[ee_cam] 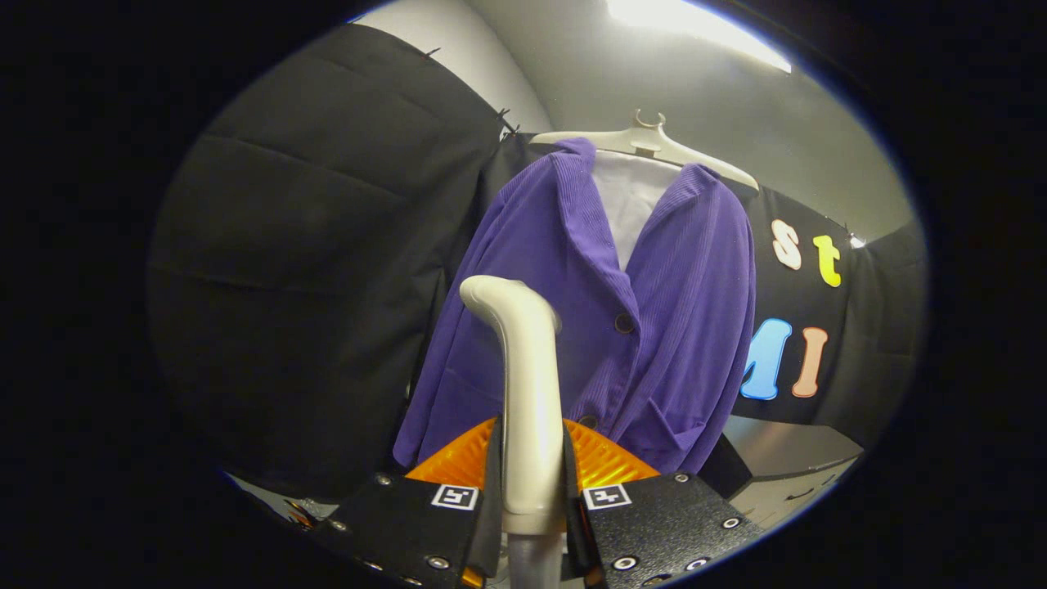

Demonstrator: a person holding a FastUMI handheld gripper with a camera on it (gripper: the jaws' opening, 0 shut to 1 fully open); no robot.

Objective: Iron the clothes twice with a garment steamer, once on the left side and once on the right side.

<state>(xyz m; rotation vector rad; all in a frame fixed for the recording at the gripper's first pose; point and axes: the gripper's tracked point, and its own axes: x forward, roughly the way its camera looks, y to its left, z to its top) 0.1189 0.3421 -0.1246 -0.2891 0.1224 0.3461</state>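
A purple corduroy jacket [654, 327] hangs on a white hanger [646, 143] against the booth's black wall, a white lining showing at its open collar. My gripper [532, 499] is shut on the cream handle of the garment steamer [527, 384], both black fingers pressing its sides. The steamer stands upright between the fingers and its curved head [491, 294] rises in front of the jacket's left side, at about chest height. Whether the head touches the cloth I cannot tell.
Black cloth wall [311, 270] stretches to the left of the jacket. A grey table surface [785, 458] lies below the jacket at the right. A ceiling light [695, 24] glows above.
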